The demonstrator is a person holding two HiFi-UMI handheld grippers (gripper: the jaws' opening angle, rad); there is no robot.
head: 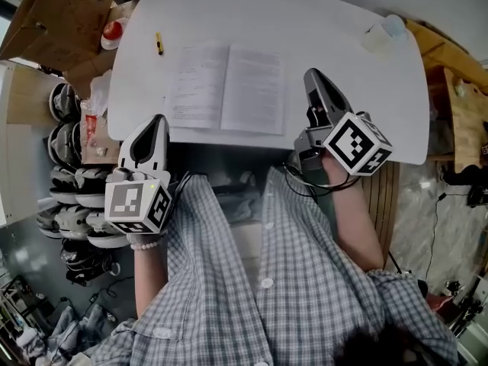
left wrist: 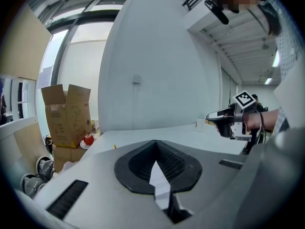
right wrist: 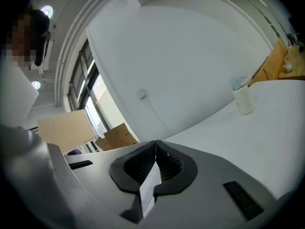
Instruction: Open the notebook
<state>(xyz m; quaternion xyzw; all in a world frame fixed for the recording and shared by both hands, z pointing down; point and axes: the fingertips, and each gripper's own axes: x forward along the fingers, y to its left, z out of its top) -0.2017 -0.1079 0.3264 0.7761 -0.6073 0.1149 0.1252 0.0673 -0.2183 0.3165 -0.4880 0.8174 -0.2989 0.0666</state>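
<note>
The notebook (head: pixel 225 88) lies open and flat on the white table (head: pixel 335 36), both pages showing. My left gripper (head: pixel 158 120) hovers at the table's front edge, just below and left of the notebook's near left corner, jaws shut with nothing in them; in its own view the left gripper (left wrist: pixel 155 143) points across the table. My right gripper (head: pixel 313 75) is just right of the notebook's right page, also shut and empty. In its own view the right gripper (right wrist: pixel 155 143) points over bare tabletop. The left gripper view shows the right gripper (left wrist: pixel 210 117) from the side.
A yellow pen (head: pixel 159 43) lies at the table's far left. A clear cup (head: pixel 379 35) stands at the far right corner. A cardboard box (head: pixel 61 14) and a red fruit on a plate (head: pixel 113 30) sit off the left edge, with several helmets (head: pixel 69 197) below.
</note>
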